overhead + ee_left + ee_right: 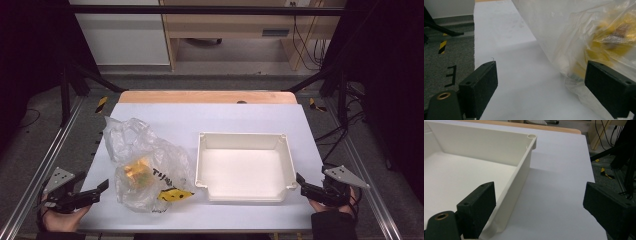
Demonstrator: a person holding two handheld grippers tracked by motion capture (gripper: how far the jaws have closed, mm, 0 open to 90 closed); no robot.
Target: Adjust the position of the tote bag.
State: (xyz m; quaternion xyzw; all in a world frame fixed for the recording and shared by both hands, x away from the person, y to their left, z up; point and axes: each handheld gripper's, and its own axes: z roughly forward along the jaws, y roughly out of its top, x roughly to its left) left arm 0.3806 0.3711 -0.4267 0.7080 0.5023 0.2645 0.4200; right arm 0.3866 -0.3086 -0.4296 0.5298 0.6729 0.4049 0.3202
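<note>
A crumpled clear plastic bag (145,165) with yellow items inside lies on the left half of the white table (210,120). Right of it stands an empty white plastic bin (243,166). My left gripper (100,189) rests open at the table's near left corner, just left of the bag, with nothing between its jaws. In the left gripper view the bag (584,37) rises at the right, ahead of the gripper (541,85). My right gripper (301,184) stands open at the near right edge, beside the bin's right wall (522,172); the gripper (539,207) is empty.
Metal frame rails run along both sides of the table. A wooden strip (207,97) edges its far side. Beyond it are a cabinet, wooden furniture and hanging cables. Bare table lies behind the bag and bin and along the front edge.
</note>
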